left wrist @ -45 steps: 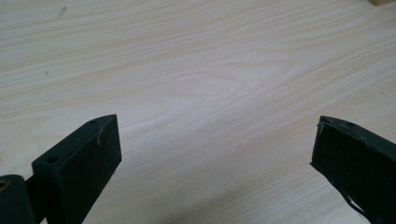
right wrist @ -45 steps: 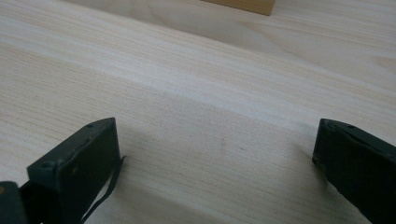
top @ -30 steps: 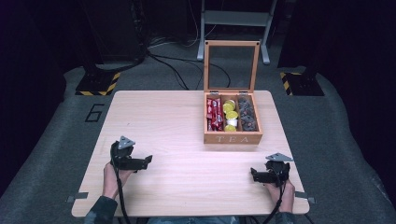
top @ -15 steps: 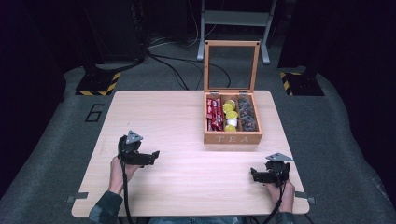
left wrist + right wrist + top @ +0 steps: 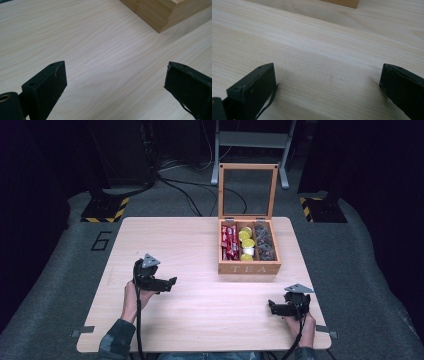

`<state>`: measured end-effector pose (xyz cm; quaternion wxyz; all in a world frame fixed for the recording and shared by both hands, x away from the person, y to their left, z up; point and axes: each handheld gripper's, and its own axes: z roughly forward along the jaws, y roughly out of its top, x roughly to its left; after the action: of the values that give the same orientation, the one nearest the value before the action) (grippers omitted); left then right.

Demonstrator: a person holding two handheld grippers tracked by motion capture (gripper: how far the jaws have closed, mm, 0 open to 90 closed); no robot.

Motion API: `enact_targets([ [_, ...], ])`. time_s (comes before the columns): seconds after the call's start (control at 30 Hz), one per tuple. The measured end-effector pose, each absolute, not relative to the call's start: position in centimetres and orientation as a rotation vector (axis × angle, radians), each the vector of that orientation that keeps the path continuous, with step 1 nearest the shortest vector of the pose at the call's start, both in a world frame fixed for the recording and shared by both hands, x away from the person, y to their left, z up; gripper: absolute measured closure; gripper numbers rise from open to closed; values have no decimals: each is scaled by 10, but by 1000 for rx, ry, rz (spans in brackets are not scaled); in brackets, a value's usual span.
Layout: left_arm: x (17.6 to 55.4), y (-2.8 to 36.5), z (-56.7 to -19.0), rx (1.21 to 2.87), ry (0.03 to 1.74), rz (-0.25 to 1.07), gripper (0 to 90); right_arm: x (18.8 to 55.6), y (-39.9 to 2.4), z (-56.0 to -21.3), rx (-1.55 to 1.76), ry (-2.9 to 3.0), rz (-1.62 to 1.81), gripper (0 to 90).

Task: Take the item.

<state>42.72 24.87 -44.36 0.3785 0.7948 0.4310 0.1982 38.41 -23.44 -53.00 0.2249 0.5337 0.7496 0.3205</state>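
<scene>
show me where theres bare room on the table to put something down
Free: the whole far-left stretch of the table left of the tea box, and the middle strip between the left tongs and right tongs. Crowded: the far-right part, where the box stands.

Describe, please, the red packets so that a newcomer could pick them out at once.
On the table stands an open wooden box marked TEA, its lid upright. It has three compartments side by side; the red packets fill the left one. They alone are red: the middle one holds yellow and white pieces, the right one dark ones.
</scene>
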Motion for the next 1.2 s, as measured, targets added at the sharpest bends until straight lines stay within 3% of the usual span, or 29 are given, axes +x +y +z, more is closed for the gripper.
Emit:
enact_targets([
  [1.2, 471, 192, -415, 2076, 987, 460, 47, 384, -234, -530, 1472, 2069, 884, 0],
])
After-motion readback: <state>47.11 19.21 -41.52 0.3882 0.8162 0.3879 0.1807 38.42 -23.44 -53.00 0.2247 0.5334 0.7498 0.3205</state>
